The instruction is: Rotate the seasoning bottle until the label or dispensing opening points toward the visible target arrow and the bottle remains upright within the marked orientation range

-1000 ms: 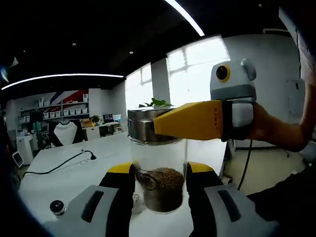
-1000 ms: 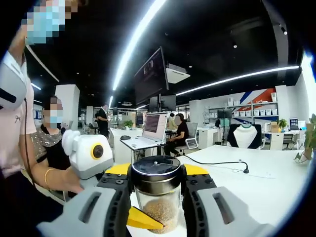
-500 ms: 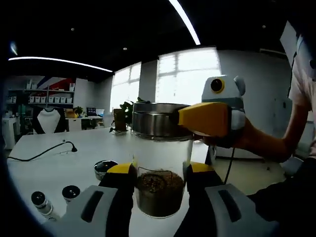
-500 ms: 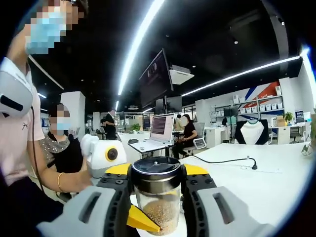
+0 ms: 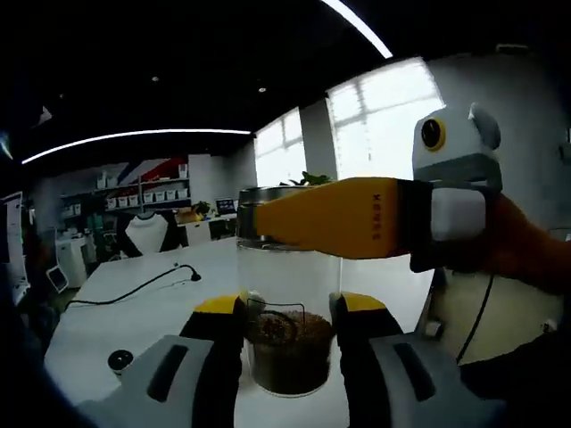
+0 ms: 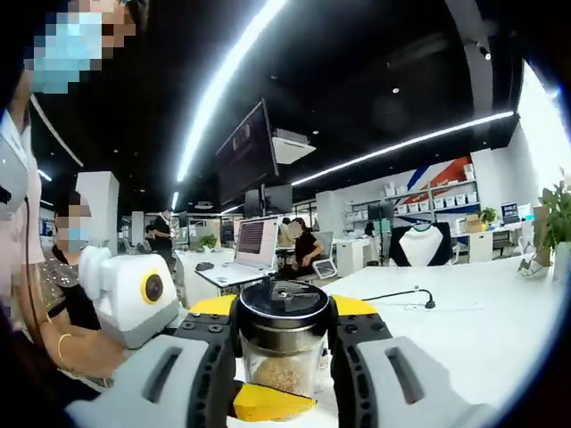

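The seasoning bottle is clear glass with brown granules in its lower half and a steel cap. It stands upright, lifted off the table, in the left gripper view. My left gripper is shut on its lower body. The right gripper's yellow finger crosses in from the right and covers most of the cap. In the right gripper view my right gripper is shut on the black-topped cap of the bottle. The left gripper's yellow finger lies below.
A white table carries a black cable and a small dark-capped jar. The right gripper view shows the tabletop, a laptop on a further desk, seated people behind it, and a plant at right.
Both views have swung with the hands. The right gripper's finger now looms larger across the cap in the left gripper view. The bottle stays held by both grippers.
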A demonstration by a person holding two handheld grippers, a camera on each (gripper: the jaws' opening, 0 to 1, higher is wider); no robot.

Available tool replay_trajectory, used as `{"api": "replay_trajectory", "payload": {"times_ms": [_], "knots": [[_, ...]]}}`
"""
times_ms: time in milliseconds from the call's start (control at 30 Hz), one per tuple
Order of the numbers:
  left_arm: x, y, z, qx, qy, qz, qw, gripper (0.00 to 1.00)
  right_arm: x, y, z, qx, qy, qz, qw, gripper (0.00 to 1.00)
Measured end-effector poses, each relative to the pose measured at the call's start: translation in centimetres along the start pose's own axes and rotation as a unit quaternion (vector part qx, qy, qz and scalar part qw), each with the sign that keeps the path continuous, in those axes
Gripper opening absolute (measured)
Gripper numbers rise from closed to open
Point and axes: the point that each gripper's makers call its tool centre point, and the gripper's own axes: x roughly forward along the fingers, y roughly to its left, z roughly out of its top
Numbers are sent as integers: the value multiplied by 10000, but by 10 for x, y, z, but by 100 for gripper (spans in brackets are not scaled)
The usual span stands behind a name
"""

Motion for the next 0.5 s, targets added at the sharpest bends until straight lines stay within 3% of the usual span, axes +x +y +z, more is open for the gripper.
{"api": "replay_trajectory", "payload": {"times_ms": [33, 100, 167, 233, 333, 500], "knots": [[0, 0, 0, -72, -2, 67, 10000, 43, 3, -1, -1, 57, 49, -200, 9998, 38], [0, 1, 0, -59, 37, 167, 9998, 43, 5, 0, -1, -36, 48, -274, 9996, 38], [-2, 6, 1, 190, 51, 342, 9992, 43, 6, 3, 1, -108, 40, -254, 9996, 38], [-2, 6, 2, 188, 31, 303, 9994, 43, 5, 3, 2, -123, 58, -189, 9997, 38], [-2, 2, 3, -133, -72, 24, 9999, 43, 4, 2, 4, -159, 100, -44, 9998, 38], [-4, -4, 4, -34, -159, -231, 9996, 43, -2, 2, 4, -47, 140, 252, 9996, 37]]}}
